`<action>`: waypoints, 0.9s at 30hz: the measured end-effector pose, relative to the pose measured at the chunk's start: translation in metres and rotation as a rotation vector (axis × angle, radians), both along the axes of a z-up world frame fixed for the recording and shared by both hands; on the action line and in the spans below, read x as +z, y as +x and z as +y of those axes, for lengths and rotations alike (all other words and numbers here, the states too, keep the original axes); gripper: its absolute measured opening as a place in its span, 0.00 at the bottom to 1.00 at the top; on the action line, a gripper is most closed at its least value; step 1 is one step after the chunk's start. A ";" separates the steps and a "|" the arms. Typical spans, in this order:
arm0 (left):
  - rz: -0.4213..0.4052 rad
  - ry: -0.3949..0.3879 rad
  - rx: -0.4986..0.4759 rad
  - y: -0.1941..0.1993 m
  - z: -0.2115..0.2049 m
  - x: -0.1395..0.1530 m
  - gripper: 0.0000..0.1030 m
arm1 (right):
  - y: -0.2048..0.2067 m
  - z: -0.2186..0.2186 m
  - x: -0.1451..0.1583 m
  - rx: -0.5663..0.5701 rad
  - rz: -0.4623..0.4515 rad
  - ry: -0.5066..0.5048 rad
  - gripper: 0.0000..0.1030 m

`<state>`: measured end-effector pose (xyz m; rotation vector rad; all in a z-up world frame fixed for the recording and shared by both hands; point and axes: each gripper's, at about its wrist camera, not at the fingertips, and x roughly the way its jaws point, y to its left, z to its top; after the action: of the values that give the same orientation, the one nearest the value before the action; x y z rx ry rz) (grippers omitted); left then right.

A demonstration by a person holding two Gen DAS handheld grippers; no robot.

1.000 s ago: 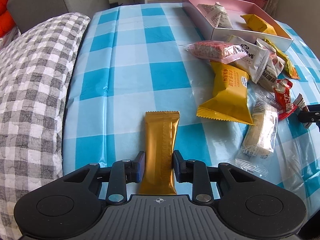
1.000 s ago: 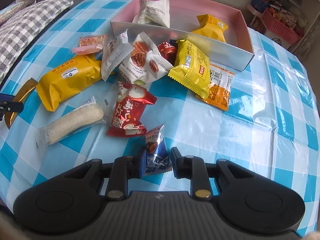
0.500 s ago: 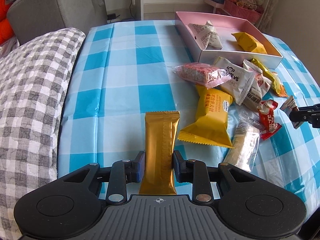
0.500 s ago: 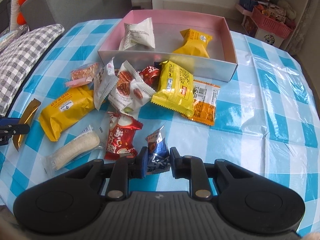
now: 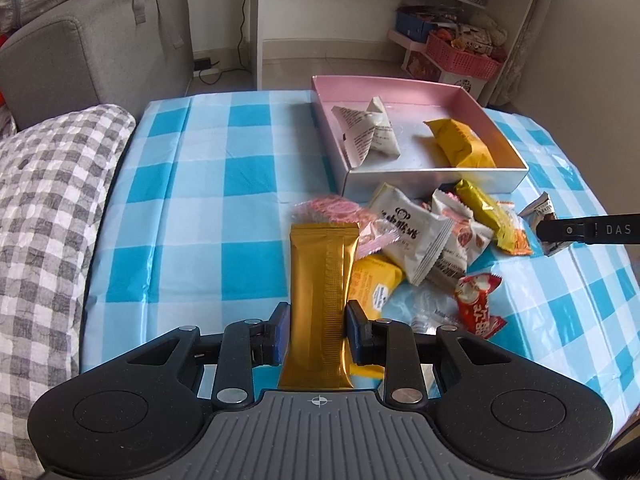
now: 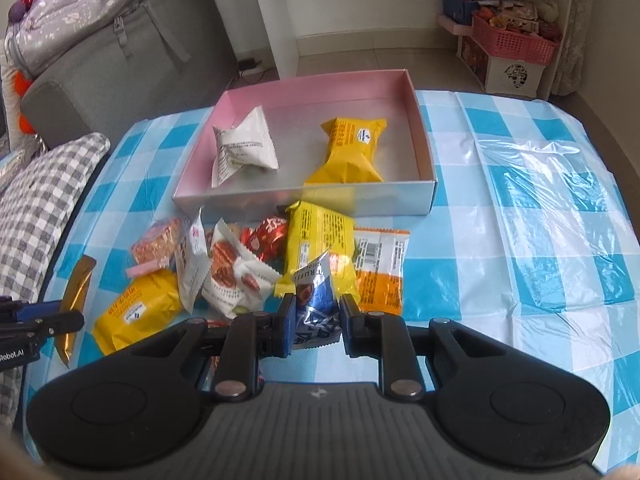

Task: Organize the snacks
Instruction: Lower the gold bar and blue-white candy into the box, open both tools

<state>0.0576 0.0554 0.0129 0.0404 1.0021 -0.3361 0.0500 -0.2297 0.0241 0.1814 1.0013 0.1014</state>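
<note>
Bright daylight, glare on tablecloth (image 6: 532,184), fisheye-warped edges, slight blur

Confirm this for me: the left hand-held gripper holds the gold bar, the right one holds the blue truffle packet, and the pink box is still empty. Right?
Not quite: the pink box is not empty. The right wrist view shows a white packet and a yellow packet lying inside it. The rest holds: the left hand-held gripper grips the gold bar, and the right hand-held gripper grips the blue truffle packet.
</note>
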 end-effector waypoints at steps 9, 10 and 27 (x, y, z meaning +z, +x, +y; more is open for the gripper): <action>-0.027 -0.084 0.004 0.032 -0.043 0.022 0.26 | 0.028 -0.023 0.003 -0.129 -0.060 0.174 0.20; -0.032 -0.087 0.002 0.036 -0.048 0.023 0.26 | 0.030 -0.025 0.003 -0.141 -0.068 0.188 0.20; -0.030 -0.213 0.099 0.126 -0.093 -0.010 0.26 | 0.070 -0.016 -0.021 -0.224 -0.169 0.351 0.20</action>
<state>0.1832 -0.0376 0.0030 -0.1951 0.9303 -0.3490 0.1199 -0.2460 0.0032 0.5947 0.7832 0.0852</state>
